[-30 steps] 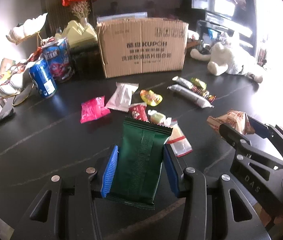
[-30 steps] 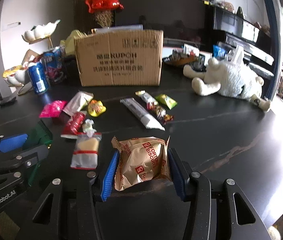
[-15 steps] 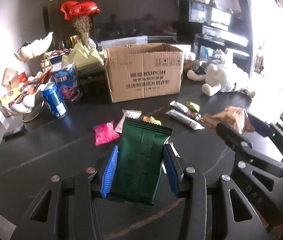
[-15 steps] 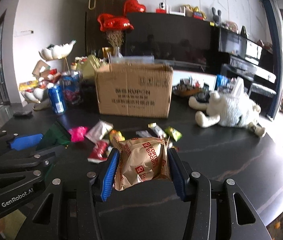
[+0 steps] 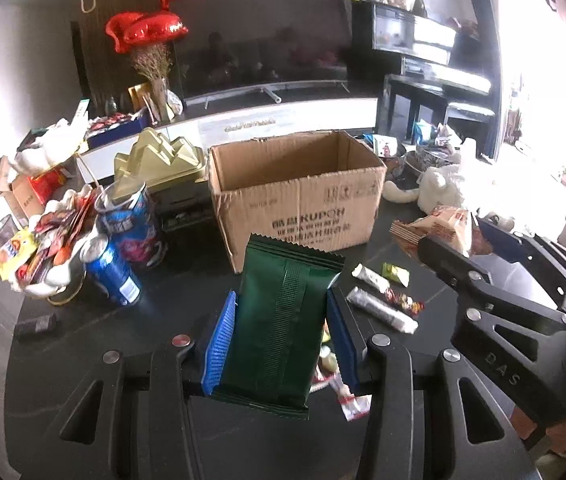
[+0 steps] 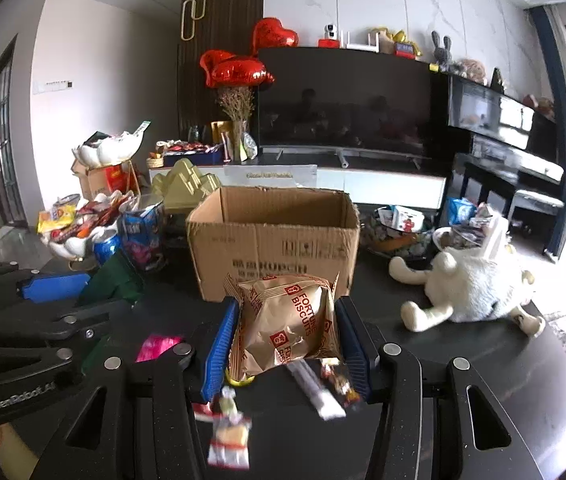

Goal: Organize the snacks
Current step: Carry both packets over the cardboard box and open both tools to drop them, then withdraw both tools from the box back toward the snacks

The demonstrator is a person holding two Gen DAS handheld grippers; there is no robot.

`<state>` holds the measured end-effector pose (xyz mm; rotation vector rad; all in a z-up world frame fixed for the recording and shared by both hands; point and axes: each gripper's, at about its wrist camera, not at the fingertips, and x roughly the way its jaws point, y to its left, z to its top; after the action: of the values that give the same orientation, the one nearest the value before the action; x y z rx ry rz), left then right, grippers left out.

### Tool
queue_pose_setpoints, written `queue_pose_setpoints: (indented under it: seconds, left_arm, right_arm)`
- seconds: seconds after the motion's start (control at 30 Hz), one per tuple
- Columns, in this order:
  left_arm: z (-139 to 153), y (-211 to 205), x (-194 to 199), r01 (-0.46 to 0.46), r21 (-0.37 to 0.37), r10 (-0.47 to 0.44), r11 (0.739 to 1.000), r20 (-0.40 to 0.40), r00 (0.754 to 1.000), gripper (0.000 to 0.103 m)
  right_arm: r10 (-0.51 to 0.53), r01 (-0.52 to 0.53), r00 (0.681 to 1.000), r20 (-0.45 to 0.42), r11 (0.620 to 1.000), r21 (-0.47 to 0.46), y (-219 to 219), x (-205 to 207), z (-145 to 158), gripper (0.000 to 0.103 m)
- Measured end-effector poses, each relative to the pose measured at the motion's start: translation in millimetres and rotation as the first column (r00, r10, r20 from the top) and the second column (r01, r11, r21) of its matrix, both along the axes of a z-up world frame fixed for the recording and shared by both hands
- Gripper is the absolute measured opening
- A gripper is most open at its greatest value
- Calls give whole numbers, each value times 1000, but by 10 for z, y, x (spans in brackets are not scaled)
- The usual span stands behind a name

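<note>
My left gripper [image 5: 281, 316] is shut on a dark green snack packet [image 5: 283, 320], held upright above the black table [image 5: 83, 344]. My right gripper [image 6: 287, 332] is shut on a gold Fortune Biscuits bag [image 6: 287, 324]. Both hang in front of an open, empty-looking cardboard box [image 5: 295, 196] [image 6: 275, 236]. In the left wrist view the right gripper [image 5: 471, 240] shows at the right with its gold bag [image 5: 439, 228]. The green packet [image 6: 113, 276] shows at the left of the right wrist view. Loose snacks [image 5: 383, 300] [image 6: 315, 388] lie on the table below.
A blue can [image 5: 113, 274] and a blue snack tub [image 5: 129, 224] stand left of the box, beside a white dish [image 5: 59, 272] heaped with snacks. A white plush toy [image 6: 471, 284] lies right of the box. A gold gift box [image 5: 163, 160] sits behind.
Both grippers have risen with their packets and drawn nearer the box, whose open top now shows. The loose snacks on the table have dropped lower in both views.
</note>
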<state>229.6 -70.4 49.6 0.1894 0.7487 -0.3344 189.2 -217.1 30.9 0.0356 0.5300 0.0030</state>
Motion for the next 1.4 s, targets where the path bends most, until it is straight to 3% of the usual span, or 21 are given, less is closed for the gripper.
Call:
queue_pose_setpoints:
  seconds: [0.2,0.3,0.63,0.83,1.13,1.2,1.23,1.33,1.4]
  left_arm:
    - [151,-56,463,-8,11,9,1000,-80,997,45]
    - [238,-91,667,-19,38,22,999,-75,997,45]
    - [476,-250,1310,-23,30,25,999,-74,997,45]
    - [406,-360,1757,-43,-8,42,999,-98,994,45]
    - [190,-525,2213,-61,-7,60,998,-113,992,46]
    - [161,-539,2289,-78,11,79,997,-97,992,52]
    - [156,-534,2300,-90,22,91,996,-84,992,60]
    - [162,-468,2288,-140,55,141,989,-13,990,79]
    - [160,-424,2230,-138,61,138,989,14,990,79]
  right_arm:
    - [1,-1,999,-40,1000,4,-91,472,246,51]
    - [6,-6,998,-62,1000,-3,-121,653,339,51]
    - [26,-28,995,-98,999,-20,-223,1350,536,51]
    - [16,-17,994,-106,1000,-13,-347,1674,500,51]
    - [-13,11,995,-100,1000,-23,-454,2103,344,52]
    - [-13,9,995,-95,999,-39,-449,2153,302,55]
    - [-19,14,995,-94,999,-48,-442,2182,279,64]
    - [-51,47,994,-92,998,-38,-492,2214,221,75]
    - [-56,55,993,-103,998,-15,-528,2210,186,77]
